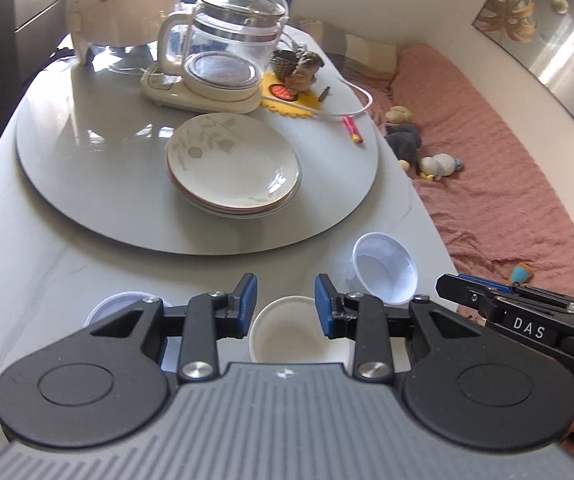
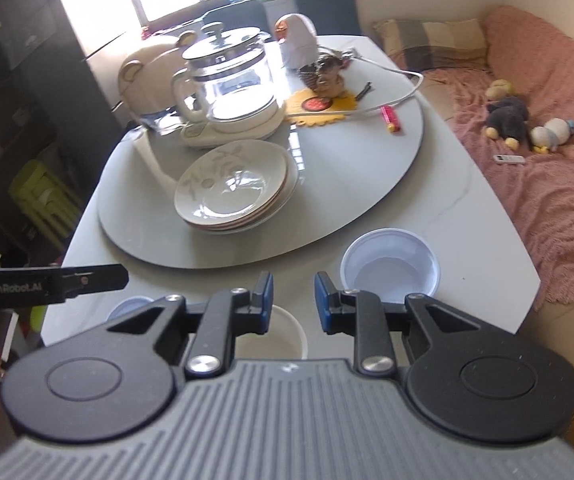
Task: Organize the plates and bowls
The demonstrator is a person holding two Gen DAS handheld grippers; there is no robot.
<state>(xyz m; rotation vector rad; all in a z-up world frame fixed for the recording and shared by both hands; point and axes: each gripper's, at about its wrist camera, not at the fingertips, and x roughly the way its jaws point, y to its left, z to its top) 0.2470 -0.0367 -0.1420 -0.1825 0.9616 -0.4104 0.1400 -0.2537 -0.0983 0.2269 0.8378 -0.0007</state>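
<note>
On the glossy round turntable (image 1: pixel 87 184), stacked glazed plates (image 1: pixel 233 164), both tools (image 1: pixel 285 304) (image 2: pixel 294 300) released, empty.

Glossy ceramic plates (image 1: pixel 233 160), glass kettle (image 1: pixel 235 36)

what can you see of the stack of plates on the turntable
The plate stack holds several shallow round plates, three or four as far as the edges show, nested upright. They look like glazed cream ceramic with thin reddish-brown rims, and the top one carries a faint grey leaf pattern and glare from the window. It is empty. The stack rests on the grey turntable, towards its near side, just in front of the kettle base but apart from it. Nothing else touches it.
</note>
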